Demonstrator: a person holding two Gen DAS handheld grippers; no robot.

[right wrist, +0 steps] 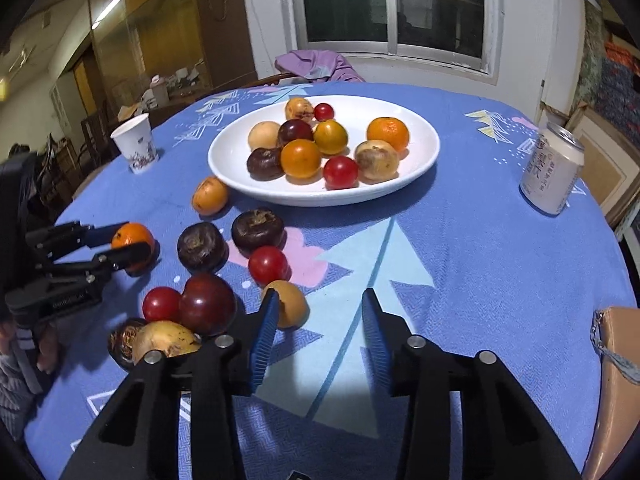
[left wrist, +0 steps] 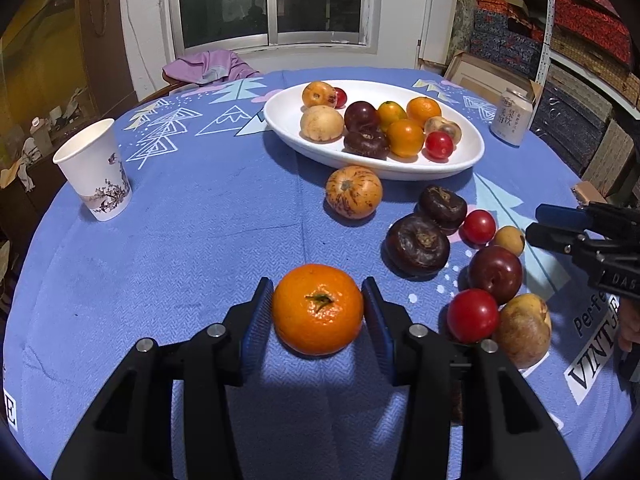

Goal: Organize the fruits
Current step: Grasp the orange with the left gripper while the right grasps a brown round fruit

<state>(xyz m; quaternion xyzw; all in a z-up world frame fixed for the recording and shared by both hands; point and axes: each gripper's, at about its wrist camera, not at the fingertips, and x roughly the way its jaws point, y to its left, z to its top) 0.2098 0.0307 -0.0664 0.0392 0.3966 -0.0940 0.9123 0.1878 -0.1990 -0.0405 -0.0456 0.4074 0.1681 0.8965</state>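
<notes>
An orange mandarin (left wrist: 318,309) sits between the blue pads of my left gripper (left wrist: 318,294), which is closed against both its sides on the blue cloth; the mandarin also shows in the right wrist view (right wrist: 130,236). A white oval plate (left wrist: 288,120) at the back holds several fruits. Loose fruits lie right of the mandarin: a striped orange fruit (left wrist: 353,192), two dark brown ones (left wrist: 417,245), red tomatoes (left wrist: 473,315), a dark plum (left wrist: 495,274). My right gripper (right wrist: 318,312) is open and empty over the cloth, right of a yellow fruit (right wrist: 290,303).
A paper cup (left wrist: 96,168) stands at the left of the table. A drink can (right wrist: 552,170) stands at the right. A tan bag (right wrist: 616,380) lies at the right edge. A purple garment (left wrist: 208,65) hangs on a chair behind the table.
</notes>
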